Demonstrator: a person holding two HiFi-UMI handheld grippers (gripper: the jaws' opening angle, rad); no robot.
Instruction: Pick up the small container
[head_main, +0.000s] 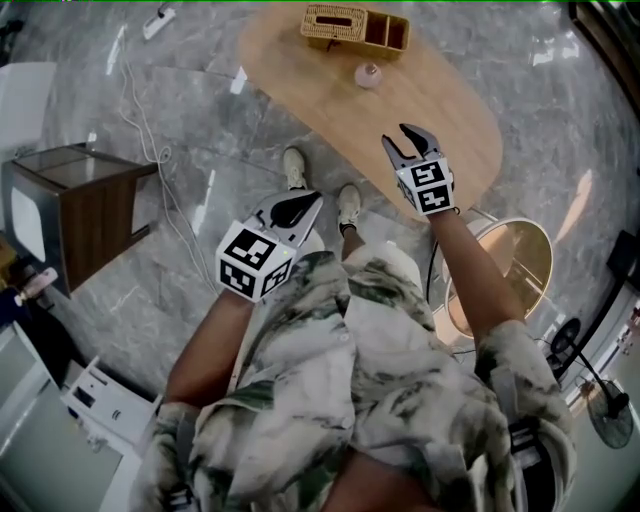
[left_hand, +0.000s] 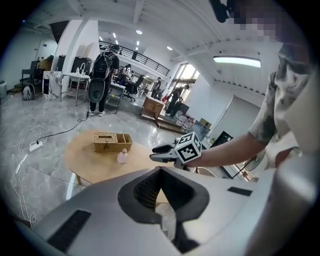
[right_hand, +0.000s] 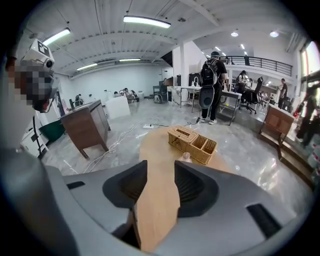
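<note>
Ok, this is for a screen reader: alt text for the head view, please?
From above: a person's open right hand-held gripper hangs over an oval light wooden table, short of a small pale pink container beside a woven wicker basket. The shut left hand-held gripper is over grey floor.

Bright, even indoor light from long white ceiling strip lamps; glossy grey marble floor shows white glare streaks. Heavy fisheye bending and dark vignetted corners in both gripper views. Shadows soft, near foreground slightly blurred.
</note>
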